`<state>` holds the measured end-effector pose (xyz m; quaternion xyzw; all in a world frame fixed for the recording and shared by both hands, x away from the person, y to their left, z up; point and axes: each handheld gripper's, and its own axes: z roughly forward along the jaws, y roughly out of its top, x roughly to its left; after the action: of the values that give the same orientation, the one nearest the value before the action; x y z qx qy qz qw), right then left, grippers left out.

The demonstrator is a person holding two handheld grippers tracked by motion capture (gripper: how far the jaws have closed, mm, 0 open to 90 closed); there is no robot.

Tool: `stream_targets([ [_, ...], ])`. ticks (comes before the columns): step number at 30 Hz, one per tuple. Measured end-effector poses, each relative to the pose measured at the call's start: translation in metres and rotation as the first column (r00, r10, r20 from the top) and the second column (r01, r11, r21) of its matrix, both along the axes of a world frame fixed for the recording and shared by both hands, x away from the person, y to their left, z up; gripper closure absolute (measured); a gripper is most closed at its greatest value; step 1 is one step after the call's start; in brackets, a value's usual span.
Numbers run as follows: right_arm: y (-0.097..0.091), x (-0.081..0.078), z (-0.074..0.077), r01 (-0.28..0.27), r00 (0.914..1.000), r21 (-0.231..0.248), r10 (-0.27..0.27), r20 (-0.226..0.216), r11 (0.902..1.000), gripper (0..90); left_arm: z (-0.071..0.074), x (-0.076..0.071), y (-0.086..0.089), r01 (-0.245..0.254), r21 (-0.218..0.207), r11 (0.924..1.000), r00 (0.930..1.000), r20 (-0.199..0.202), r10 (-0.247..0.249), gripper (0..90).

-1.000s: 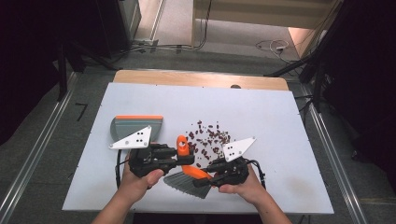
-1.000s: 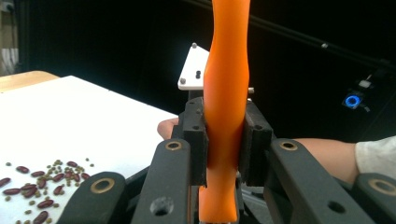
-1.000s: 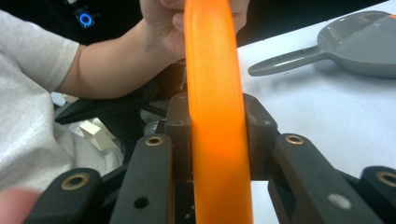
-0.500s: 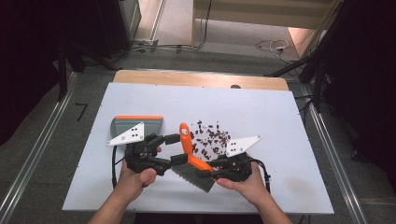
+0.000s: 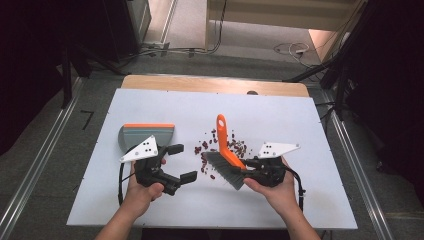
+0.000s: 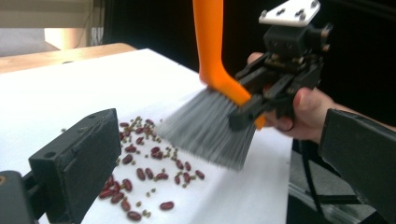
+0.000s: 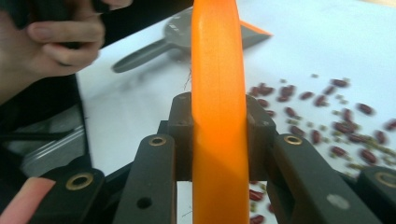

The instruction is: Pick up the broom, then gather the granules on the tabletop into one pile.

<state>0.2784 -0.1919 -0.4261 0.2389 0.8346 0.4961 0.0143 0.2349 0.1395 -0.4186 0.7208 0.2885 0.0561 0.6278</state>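
Jaws of the right gripper (image 5: 248, 167) clamped the brush (image 5: 224, 162); the left gripper (image 5: 181, 162) had just opened, empty.
Brush handle pointed toward the surface's far edge, bristles at the beans (image 5: 220, 145), dustpan (image 5: 145, 134) well left, nearer the left gripper.

1. Looks like a lab / recording setup, not a home.
2. White board (image 5: 300, 125) laid on a wooden table (image 5: 210, 82), standing alone w/ open floor round it.
3. Grey carpet-type floor (image 5: 40, 165), metal rails (image 5: 37, 170) along both sides of the table.
4. Loose cables (image 5: 200, 50) across the floor behind, plus a white plug block (image 5: 299, 50).
5. Dark stands & black gear at the edges (image 5: 360, 65); surroundings mostly unlit.
6. Person's hands carry instrumented tools w/ trailing cables, i.e. a data-capture rig.
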Motion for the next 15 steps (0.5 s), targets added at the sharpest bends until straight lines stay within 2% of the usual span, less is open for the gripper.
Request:
stream_targets([
  [7,-0.007,0.003,0.001,0.061,0.9981,-0.017,-0.06,0.015,0.998,68.7,-0.007,-0.001,0.005,-0.026,0.035,0.999,0.9997,0.002,0.026,0.2],
  [8,-0.008,0.002,0.002,0.088,0.996,-0.025,-0.088,0.021,0.9958,68.7,-0.008,-0.001,0.006,-0.03,0.035,0.9989,0.9996,0.003,0.03,0.2],
  [10,-0.011,0.003,0.004,0.111,0.9935,-0.039,-0.11,0.029,0.9931,68.7,-0.01,-0.002,0.009,-0.043,0.035,0.9985,0.9991,0.0,0.043,0.2],
  [15,-0.019,0.008,0.015,0.171,0.9831,-0.084,-0.165,0.08,0.9816,68.7,-0.014,-0.007,0.018,-0.078,0.052,0.9956,0.9969,0.008,0.078,0.2],
])
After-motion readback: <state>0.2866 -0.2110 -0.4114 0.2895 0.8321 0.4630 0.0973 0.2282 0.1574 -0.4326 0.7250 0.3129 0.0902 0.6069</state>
